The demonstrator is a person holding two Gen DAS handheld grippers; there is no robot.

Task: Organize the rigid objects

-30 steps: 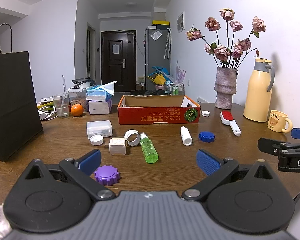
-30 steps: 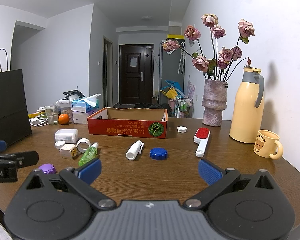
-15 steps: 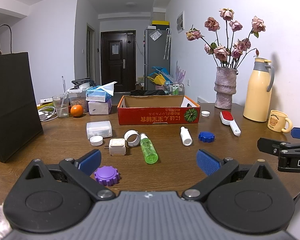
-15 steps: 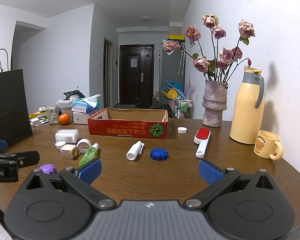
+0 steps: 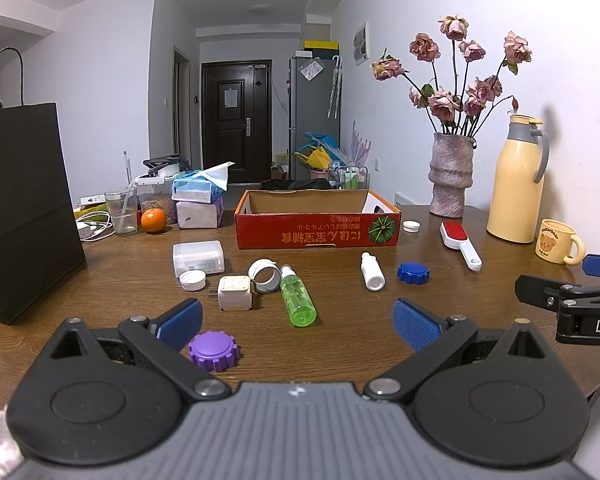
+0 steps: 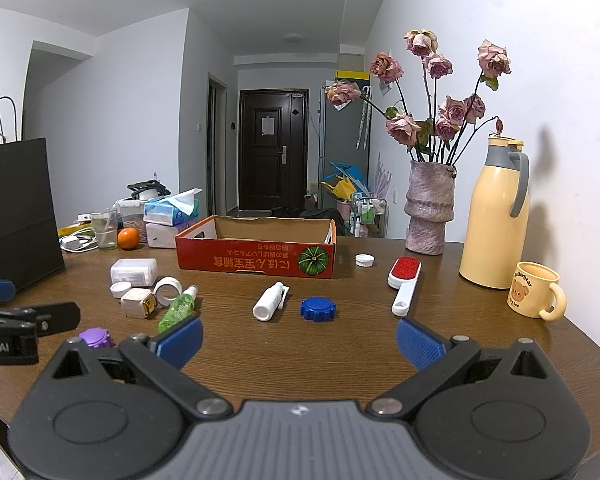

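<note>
At the bottom of the left wrist frame we see our left claw (image 5: pixel 296 326) spread wide and holding nothing, with the purple cap (image 5: pixel 213 350) lying on the tabletop (image 5: pixel 340 344) just beside its left finger. In the right wrist frame our right claw (image 6: pixel 299 340) is likewise spread apart and holds nothing. Further up, in the middle of the left frame, lie the green bottle (image 5: pixel 297 299), the cream plug adapter (image 5: pixel 235 293), a white ring (image 5: pixel 264 275) and a white cap (image 5: pixel 193 280). To the centre right we see the white bottle (image 5: pixel 371 271) beside the blue cap (image 5: pixel 413 273), and the red lint brush (image 5: pixel 459 243) further right. Behind them all stands the red cardboard box (image 5: pixel 318 232), open at the top. At the far right are 1 yellow flask (image 5: pixel 516 180) and 1 mug (image 5: pixel 558 241).
</note>
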